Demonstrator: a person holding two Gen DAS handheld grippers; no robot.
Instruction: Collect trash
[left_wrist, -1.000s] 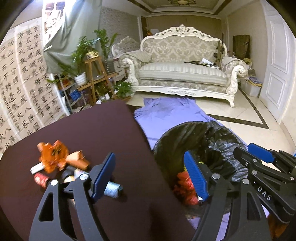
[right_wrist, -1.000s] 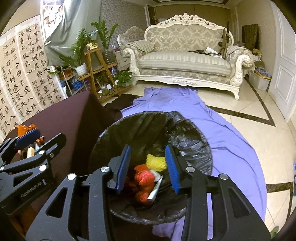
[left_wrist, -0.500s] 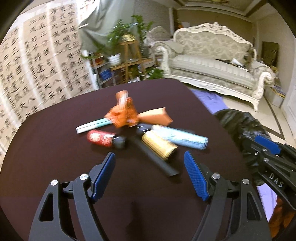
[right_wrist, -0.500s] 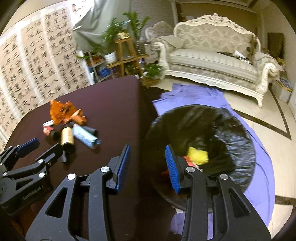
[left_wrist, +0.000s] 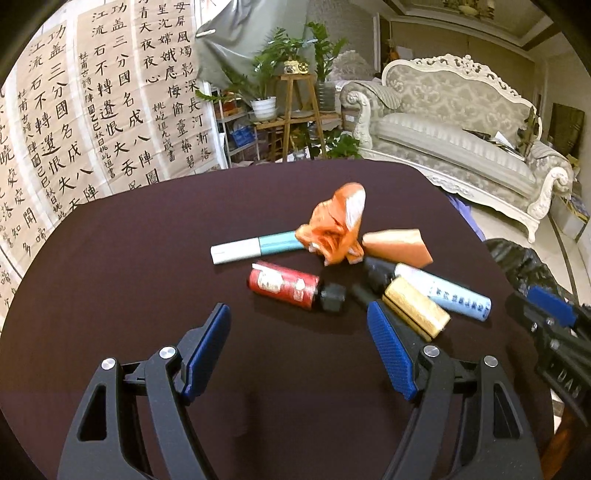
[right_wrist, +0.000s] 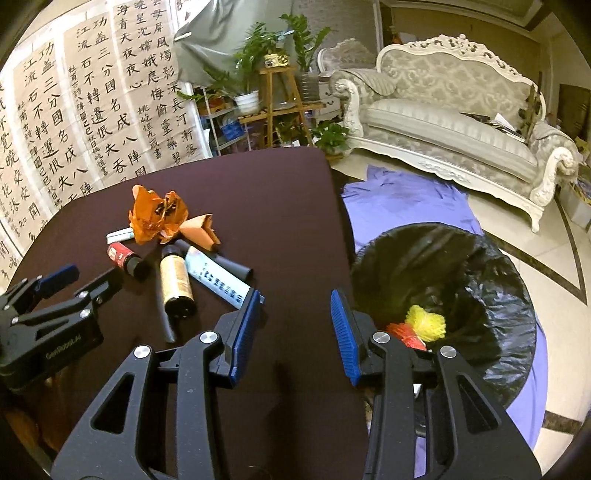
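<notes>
The counter (left_wrist: 147, 258) carries the rubbish in one heap, with the lined bin (right_wrist: 480, 258) just off its edge – a short carry. Left claw (left_wrist: 299, 350) gapes empty before the red bottle (left_wrist: 282, 284); right claw (right_wrist: 295, 328), half open, holds nothing.

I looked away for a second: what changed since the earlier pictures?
Both views swung from the black-lined trash bin to the litter pile on the dark round table. The left gripper and right gripper remain open and empty; the pile looks undisturbed.
</notes>
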